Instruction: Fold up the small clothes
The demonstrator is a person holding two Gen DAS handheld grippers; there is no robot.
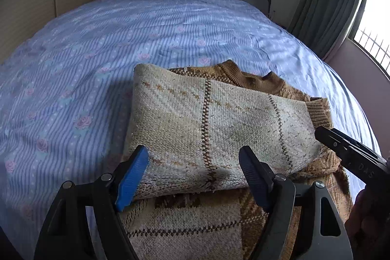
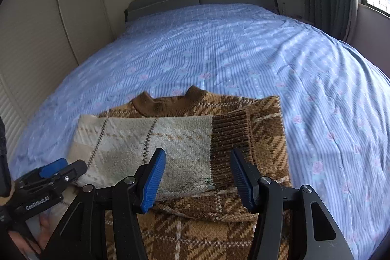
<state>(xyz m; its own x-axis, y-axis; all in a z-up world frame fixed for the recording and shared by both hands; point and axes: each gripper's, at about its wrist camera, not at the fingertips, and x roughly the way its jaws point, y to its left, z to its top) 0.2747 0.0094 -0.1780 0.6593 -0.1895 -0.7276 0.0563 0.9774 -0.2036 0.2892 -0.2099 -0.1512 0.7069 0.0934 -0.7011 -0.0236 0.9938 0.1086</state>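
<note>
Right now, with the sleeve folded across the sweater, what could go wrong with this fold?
1. The folded sleeve lies loose on the sweater; neither gripper holds it, so it could slide off when the sweater is lifted.
2. The left gripper is open with the sleeve's near edge between its fingers; moving it may drag the sleeve.
3. The sleeve's cuff bunches thick, so the next fold may sit uneven.

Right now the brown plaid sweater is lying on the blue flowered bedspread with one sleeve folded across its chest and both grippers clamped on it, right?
Not quite. The sweater lies on the bedspread, sleeve folded across, but both wrist views show the left gripper and right gripper open, holding nothing.
</note>
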